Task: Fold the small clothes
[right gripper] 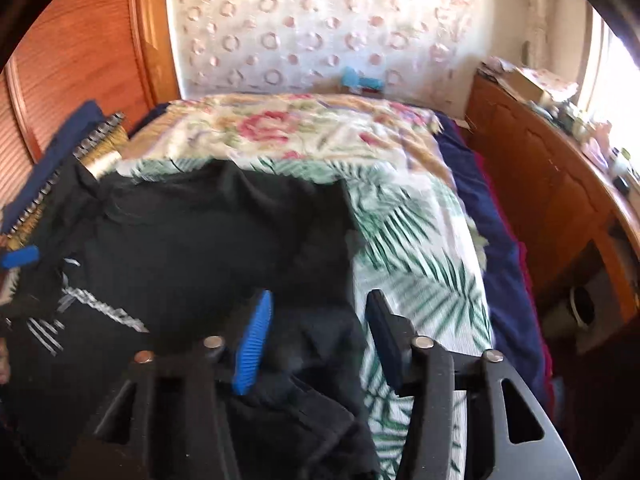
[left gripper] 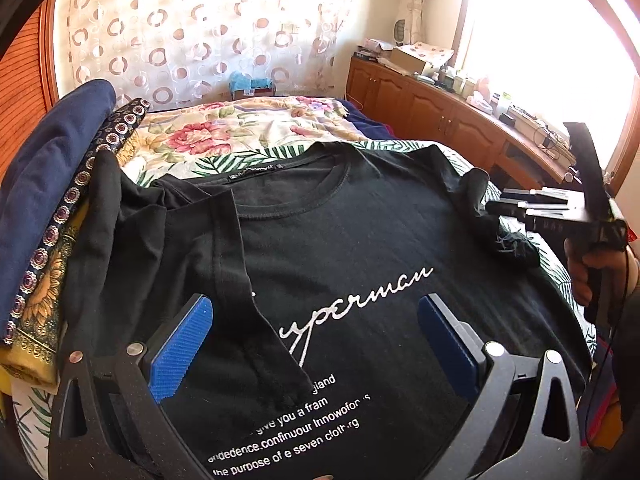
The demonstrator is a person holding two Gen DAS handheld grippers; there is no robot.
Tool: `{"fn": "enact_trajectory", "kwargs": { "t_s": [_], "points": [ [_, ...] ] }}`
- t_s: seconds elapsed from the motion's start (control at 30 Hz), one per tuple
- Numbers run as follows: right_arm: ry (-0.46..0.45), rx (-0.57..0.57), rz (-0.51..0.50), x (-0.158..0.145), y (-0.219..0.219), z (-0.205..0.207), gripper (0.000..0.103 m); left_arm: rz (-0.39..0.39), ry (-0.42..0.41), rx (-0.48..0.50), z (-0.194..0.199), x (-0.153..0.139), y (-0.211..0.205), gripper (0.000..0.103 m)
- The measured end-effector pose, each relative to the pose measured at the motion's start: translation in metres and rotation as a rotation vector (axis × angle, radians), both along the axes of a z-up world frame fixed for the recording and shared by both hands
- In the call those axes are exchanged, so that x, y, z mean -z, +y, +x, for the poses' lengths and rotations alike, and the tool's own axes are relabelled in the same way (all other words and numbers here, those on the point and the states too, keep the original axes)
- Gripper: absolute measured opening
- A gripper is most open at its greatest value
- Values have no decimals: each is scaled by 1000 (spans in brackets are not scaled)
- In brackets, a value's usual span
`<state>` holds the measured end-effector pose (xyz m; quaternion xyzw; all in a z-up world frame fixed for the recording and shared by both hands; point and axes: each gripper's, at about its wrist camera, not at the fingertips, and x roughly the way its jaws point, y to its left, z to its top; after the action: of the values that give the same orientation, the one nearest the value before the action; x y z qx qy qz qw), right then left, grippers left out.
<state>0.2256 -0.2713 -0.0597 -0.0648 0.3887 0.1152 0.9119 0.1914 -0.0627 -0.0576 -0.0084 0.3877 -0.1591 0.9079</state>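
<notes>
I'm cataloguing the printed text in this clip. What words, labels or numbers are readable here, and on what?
"uperman" in white script, first letter hidden by a folded sleeve: chest of the black T-shirt.
"giand"
"give you a fram"
"andedence.confinuour Innowofor"
"the purpose of e seven cloth.rg": small white lines below the script, partly covered.
Neck label: too small to read.
In the right wrist view the print is blurred.

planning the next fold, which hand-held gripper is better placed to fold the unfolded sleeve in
Right. The right hand-held gripper stands open right over the black printed cotton t-shirt's rumpled sleeve; the left hand-held gripper hovers over the already folded side.
</notes>
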Motion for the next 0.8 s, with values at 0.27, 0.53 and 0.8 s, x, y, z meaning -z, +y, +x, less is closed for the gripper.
{"fn": "enact_trajectory", "kwargs": {
  "t_s": [0.27, 0.53, 0.8],
  "points": [
    [67, 19, 76, 17, -14, 3, 52, -1, 7, 15, 0, 2, -4, 103],
    [32, -43, 69, 10, -9, -1, 4, -1, 14, 5, -1, 4, -2, 103],
    [-32, -131, 95, -9, 11, -3, 0, 2, 15, 7, -3, 4, -2, 103]
  ]
}}
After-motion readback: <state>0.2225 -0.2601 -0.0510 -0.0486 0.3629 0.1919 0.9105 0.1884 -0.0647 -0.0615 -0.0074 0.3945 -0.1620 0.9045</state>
